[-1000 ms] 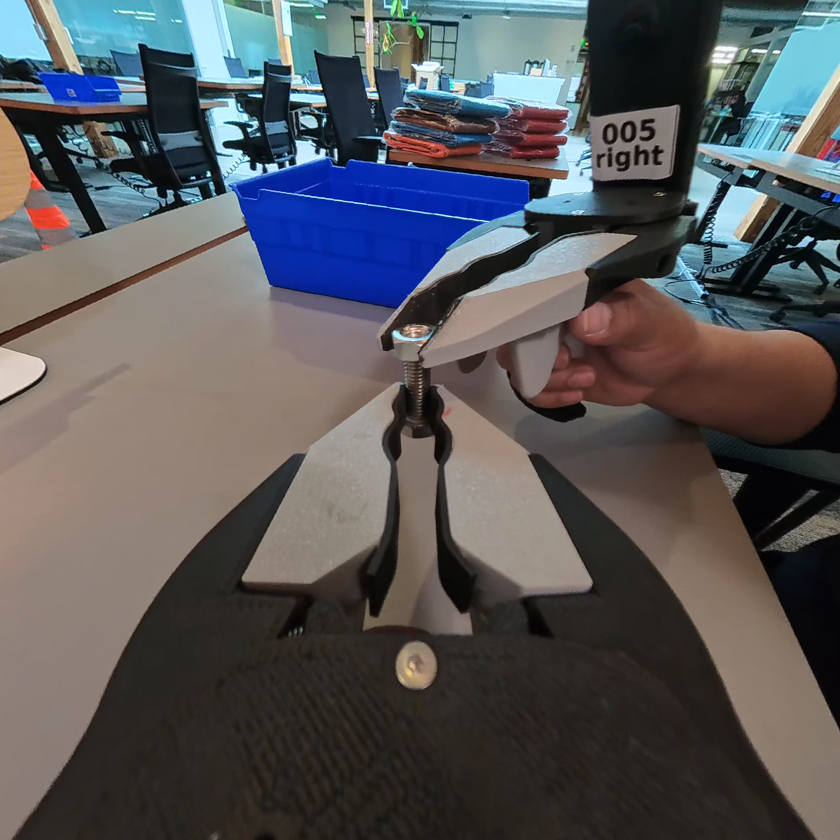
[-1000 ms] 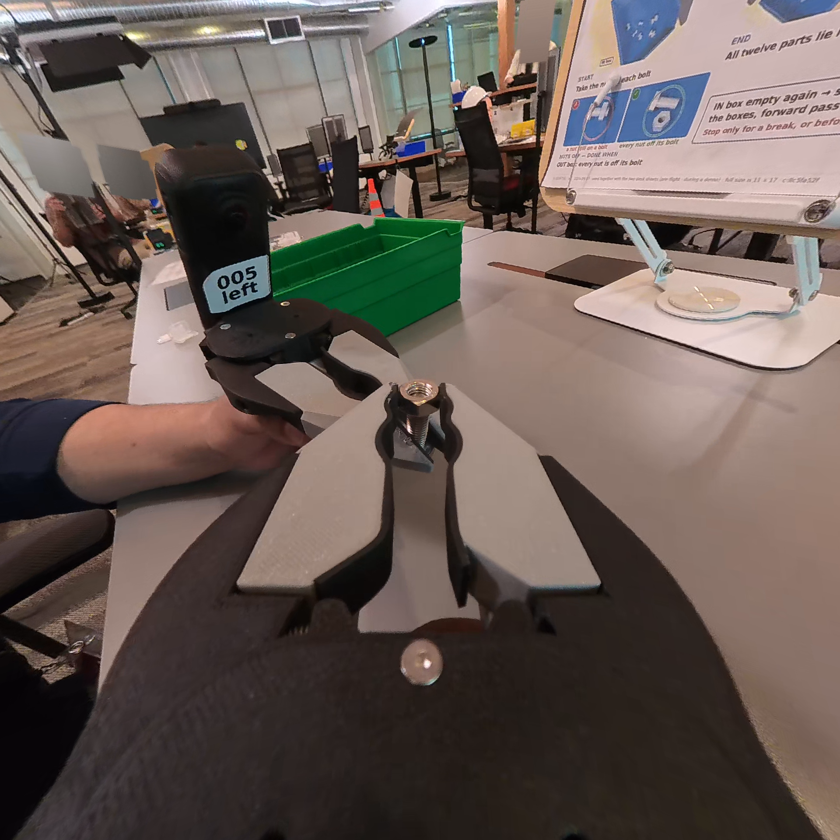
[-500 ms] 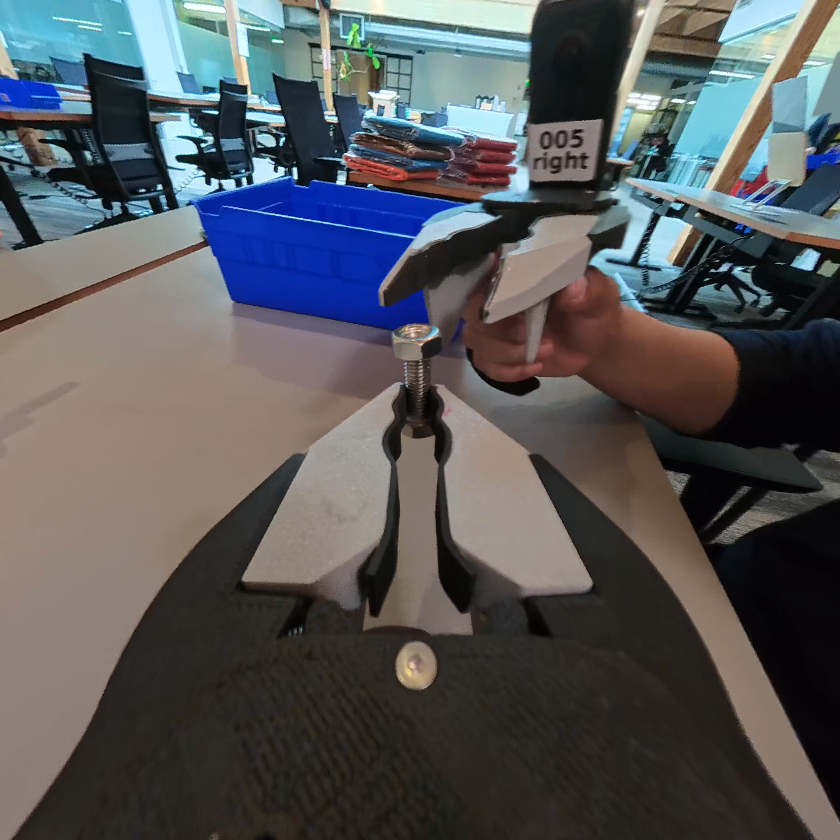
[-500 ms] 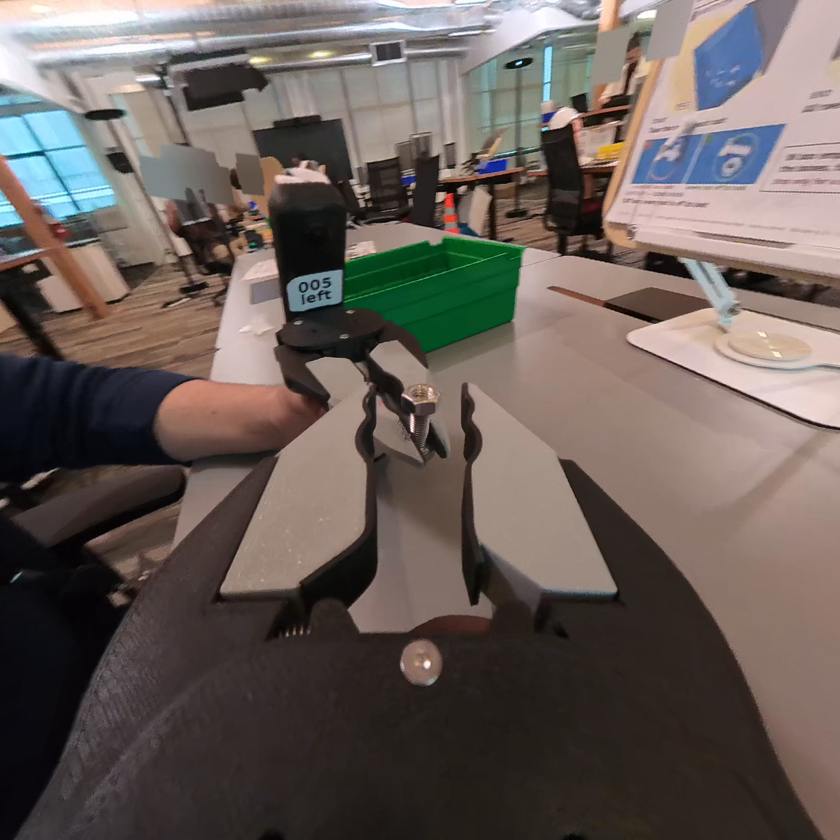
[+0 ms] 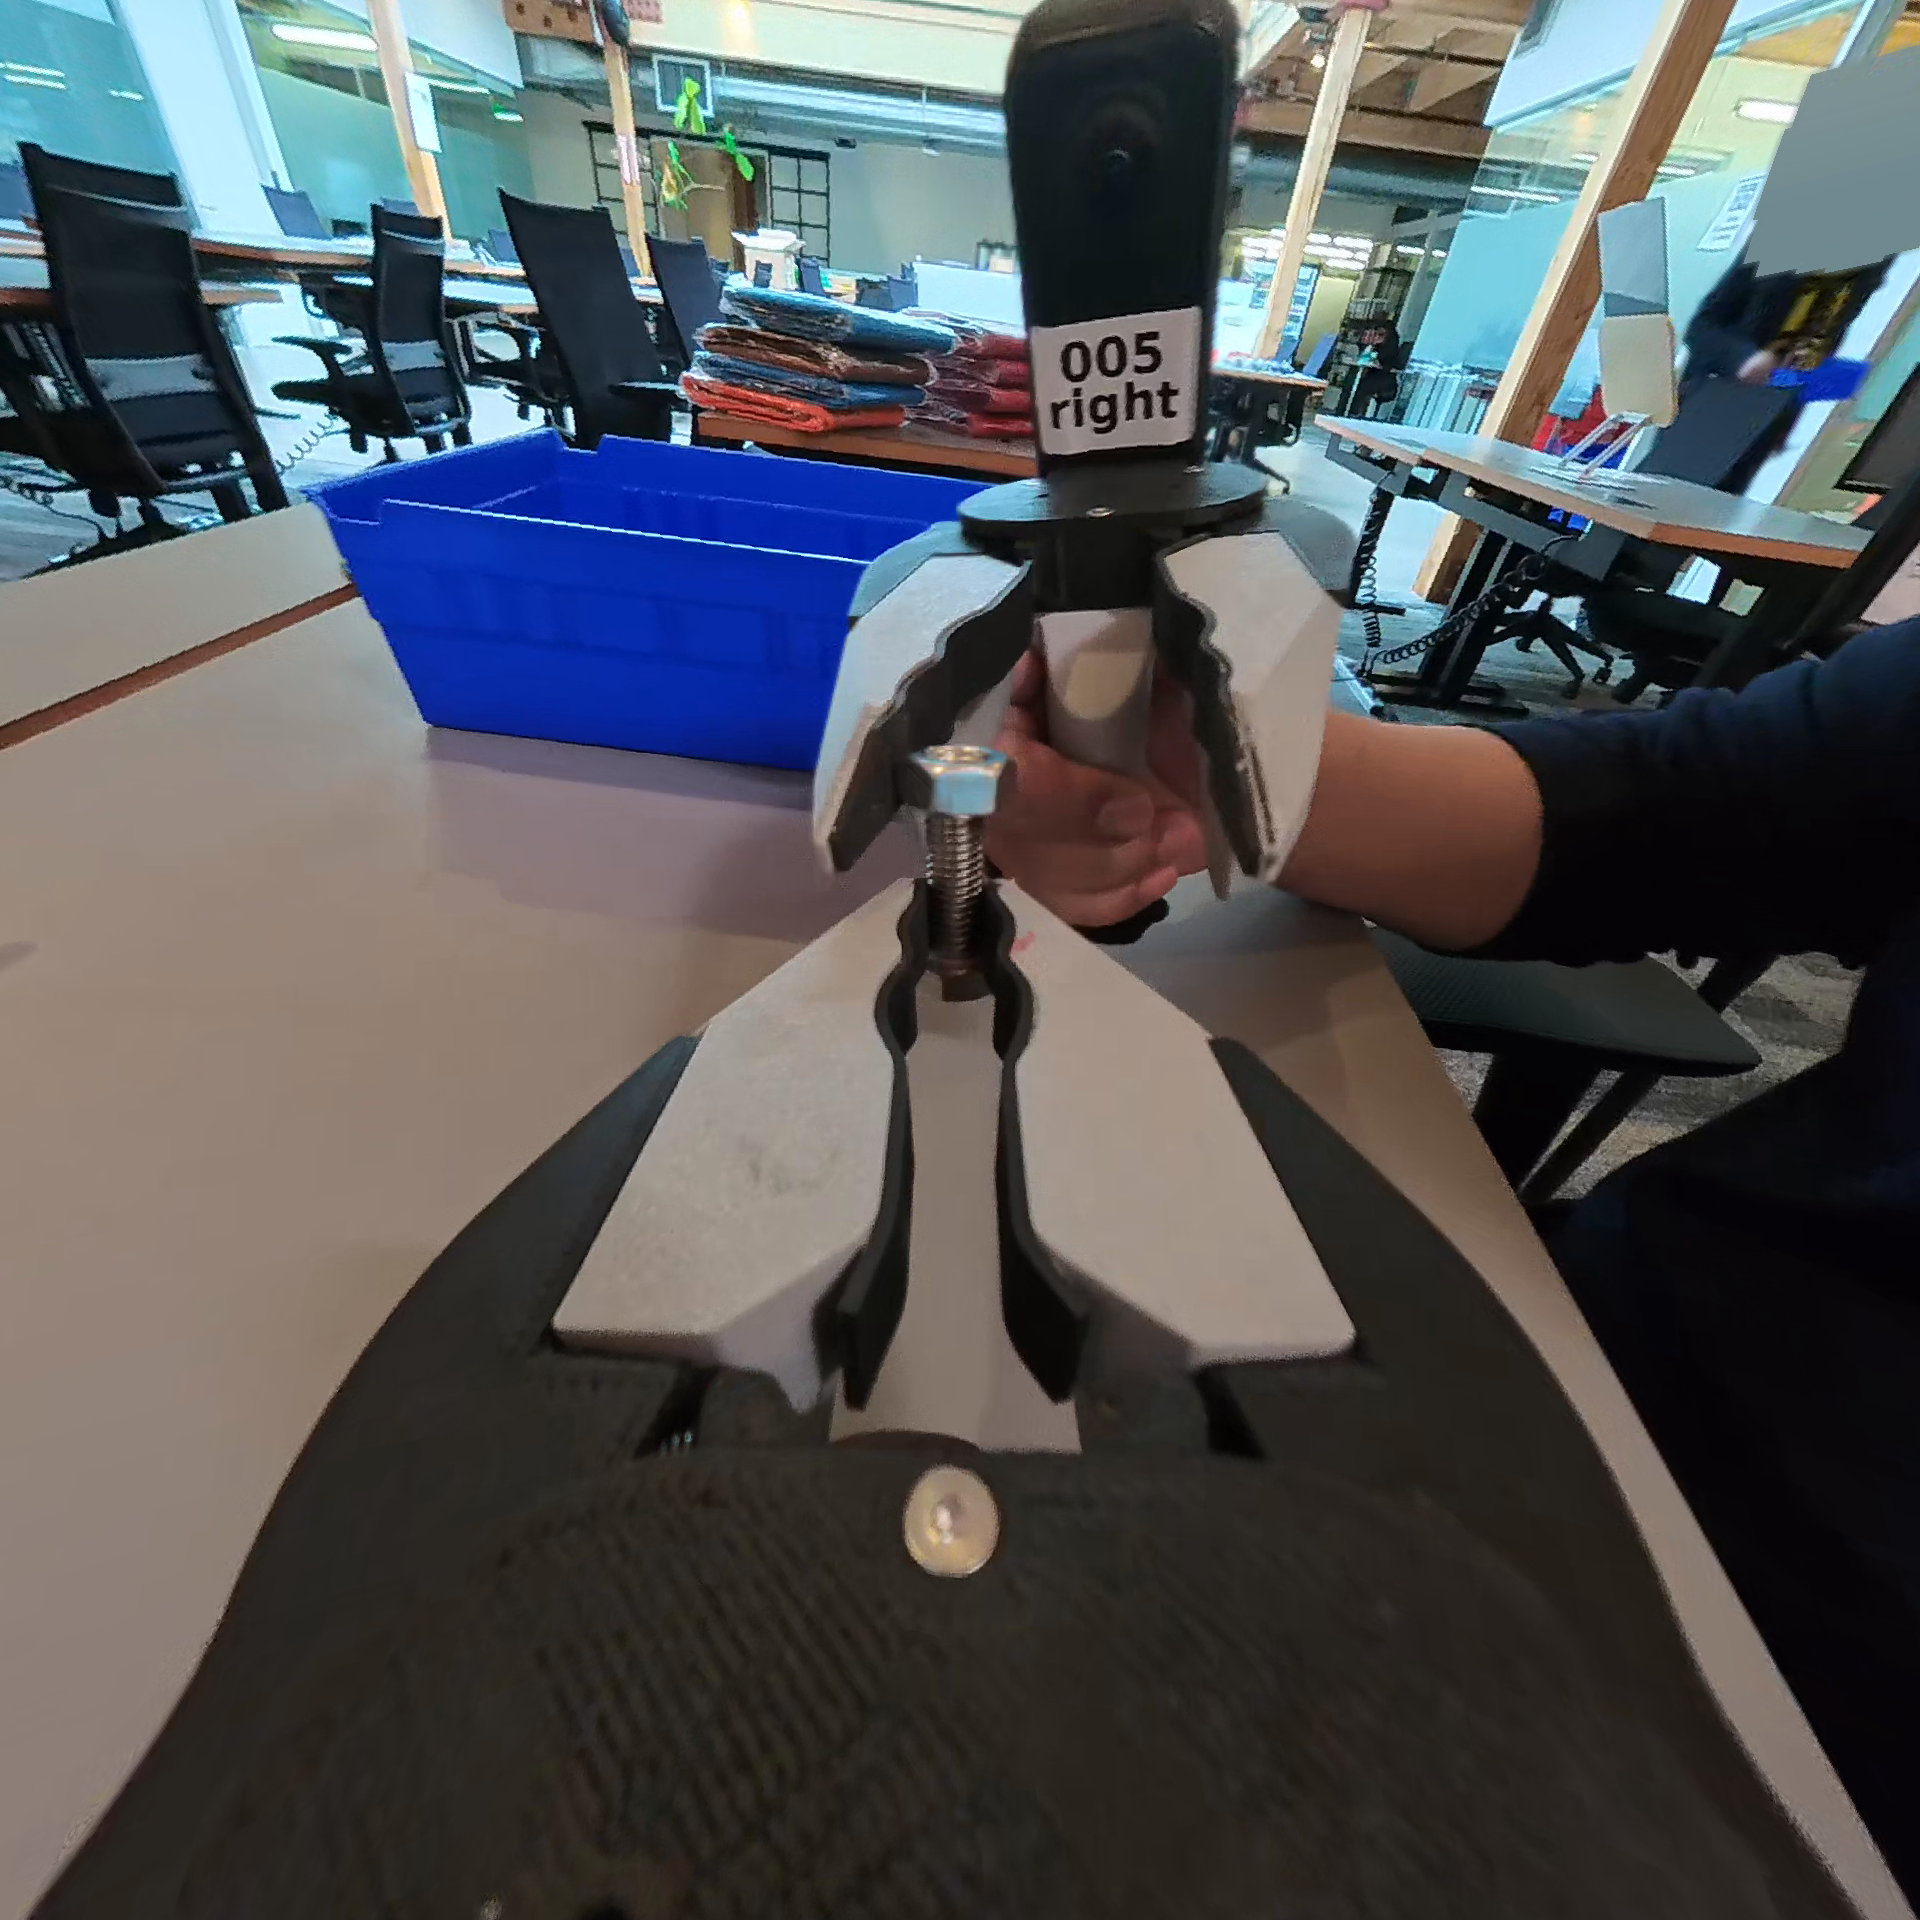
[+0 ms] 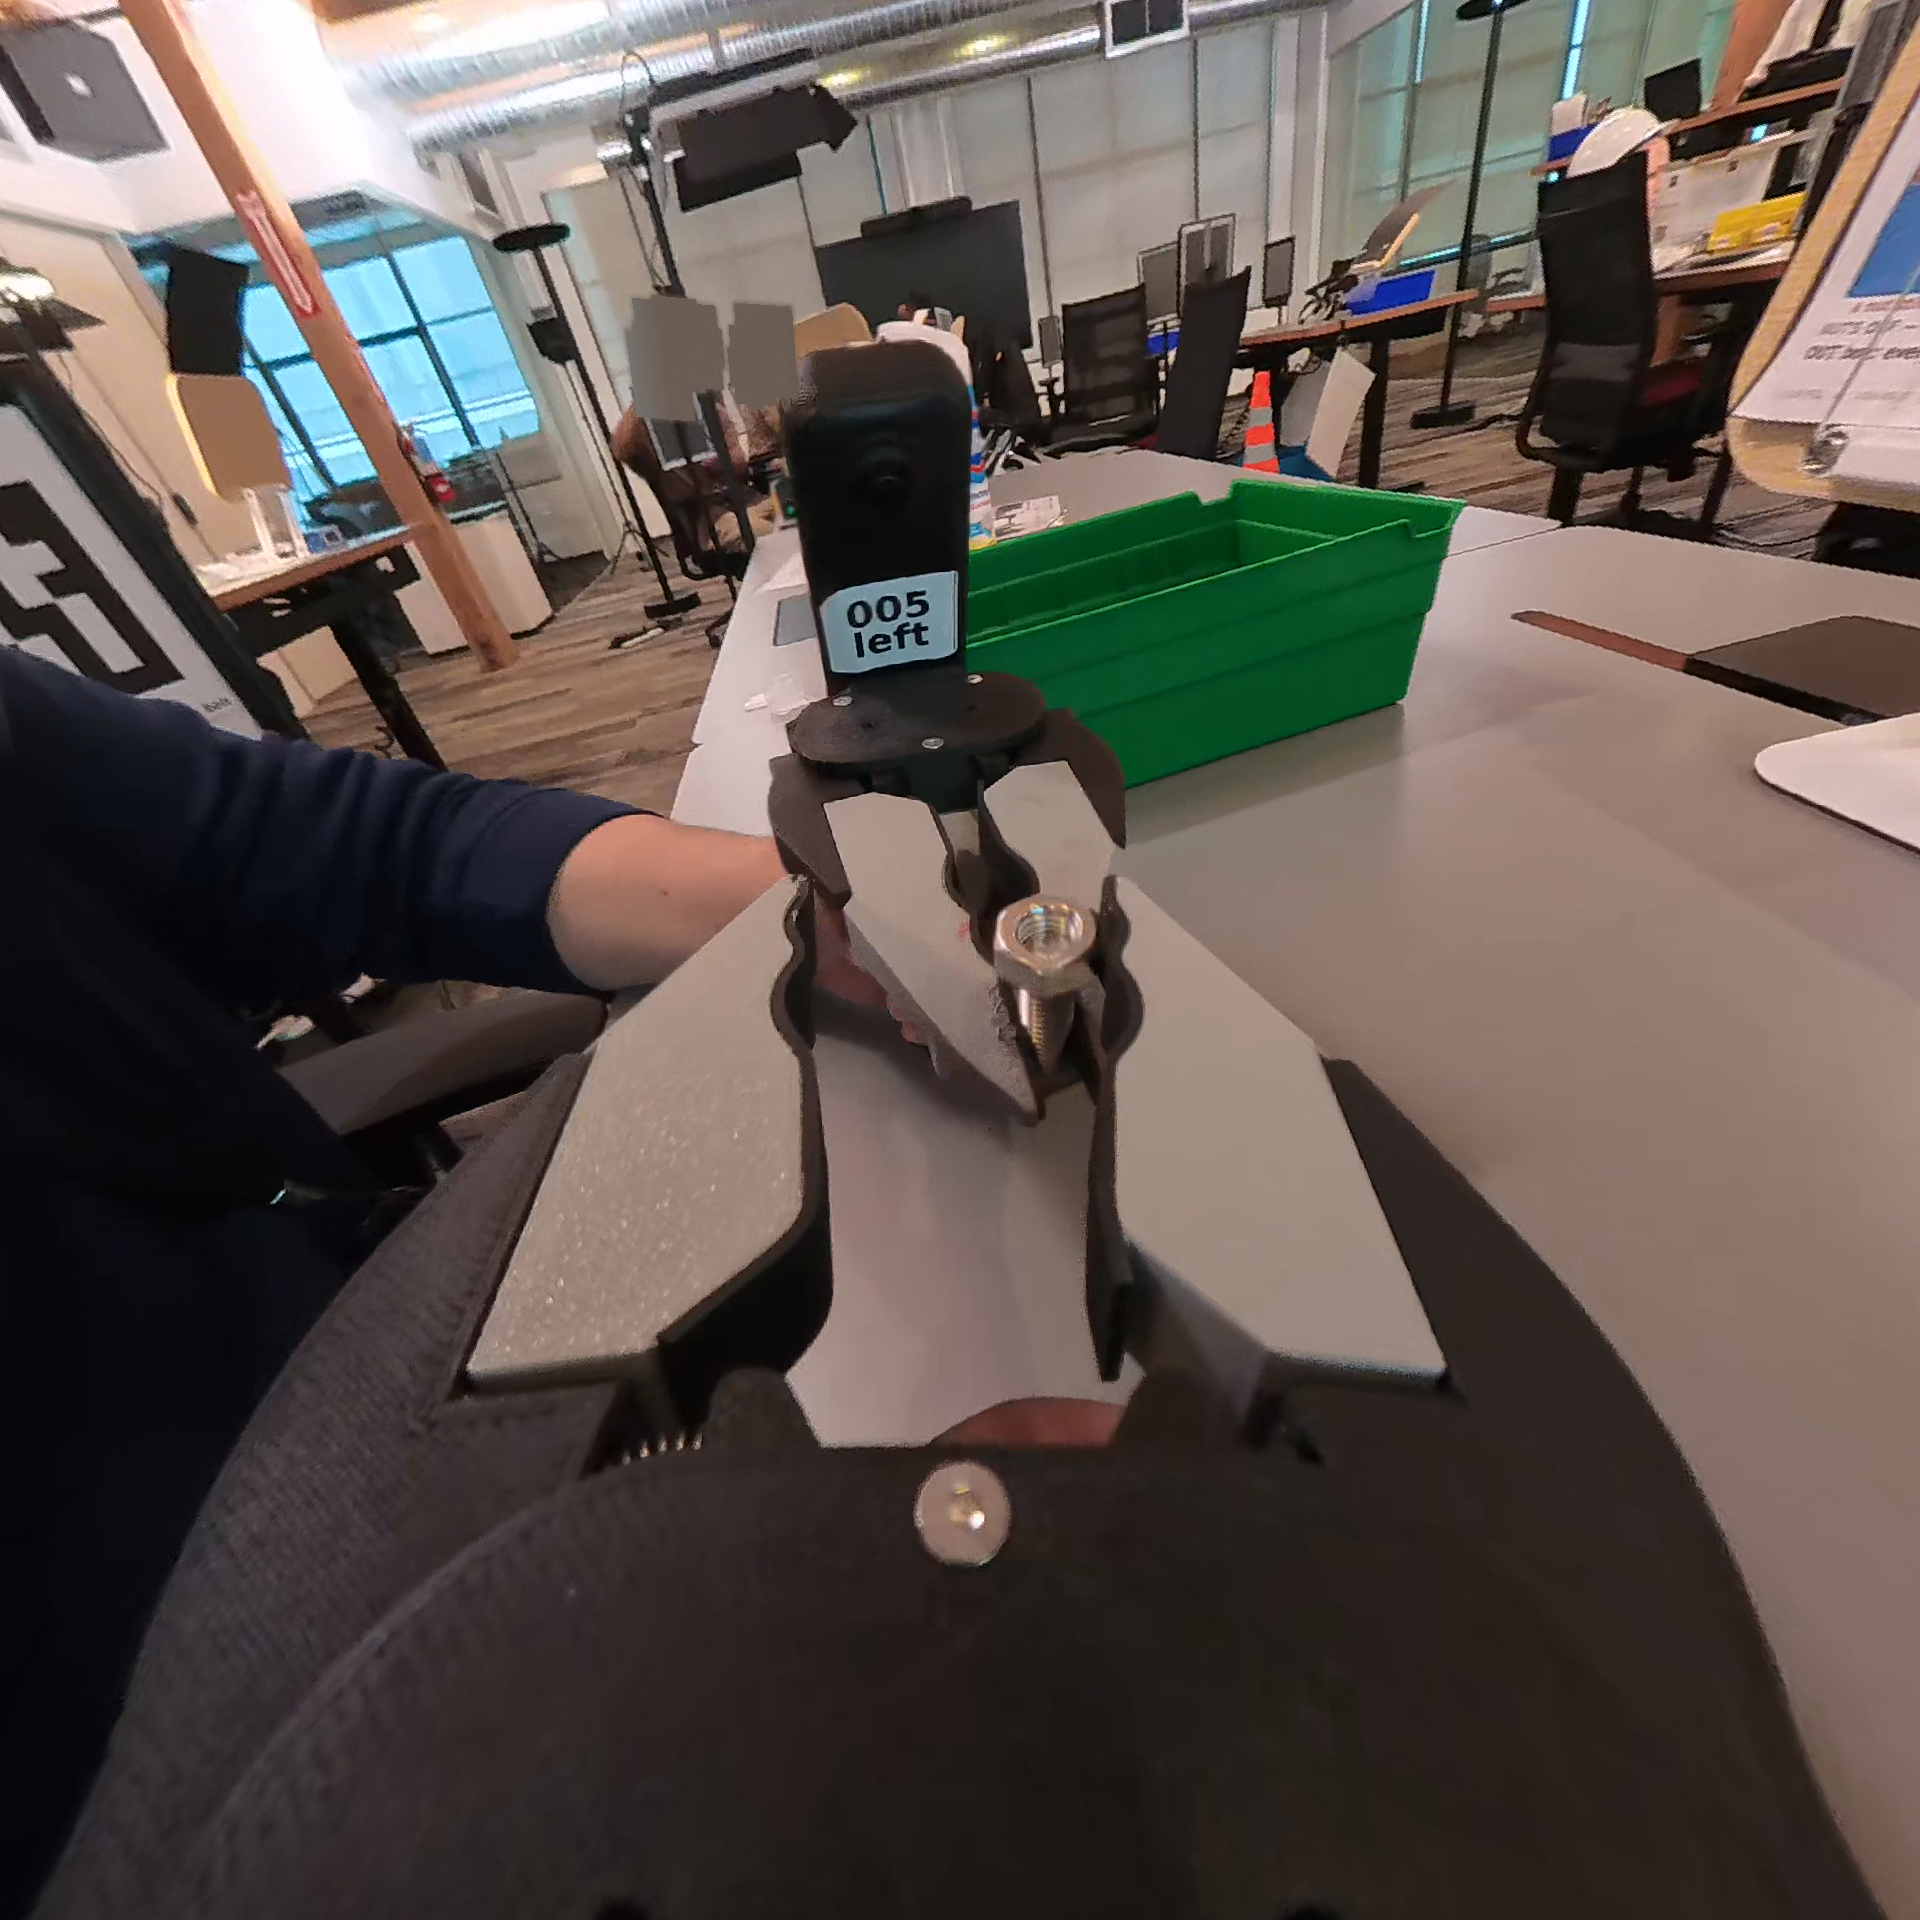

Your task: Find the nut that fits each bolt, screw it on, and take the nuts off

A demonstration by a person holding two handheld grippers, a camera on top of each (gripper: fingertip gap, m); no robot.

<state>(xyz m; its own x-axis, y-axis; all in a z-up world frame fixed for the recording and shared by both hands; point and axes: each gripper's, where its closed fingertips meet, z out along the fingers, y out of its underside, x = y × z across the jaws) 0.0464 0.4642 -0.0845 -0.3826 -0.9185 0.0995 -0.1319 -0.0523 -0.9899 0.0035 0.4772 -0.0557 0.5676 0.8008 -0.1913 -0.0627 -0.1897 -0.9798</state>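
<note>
My left gripper (image 5: 954,940) is shut on a steel bolt (image 5: 952,883) and holds it upright above the grey table (image 5: 312,987). A silver hex nut (image 5: 958,788) sits on the bolt's top end. My right gripper (image 6: 951,935) is open wide around the nut (image 6: 1044,940), which stands close to one finger (image 6: 1117,935) with a clear gap to the other finger. In the right wrist view the bolt (image 6: 1047,1023) runs down into the left gripper (image 6: 1039,1086). In the left wrist view the right gripper (image 5: 1044,862) faces me, held by a hand.
A blue bin (image 5: 623,603) stands on the table behind the grippers in the left wrist view. A green bin (image 6: 1195,634) stands behind them in the right wrist view. A white stand base (image 6: 1849,769) and an instruction board (image 6: 1849,312) are at the right. Left tips to right tips: about 4 centimeters.
My right gripper was shut on the nut, let it go and opened wide; it now stands around the nut again. My left gripper has kept hold of the bolt.
</note>
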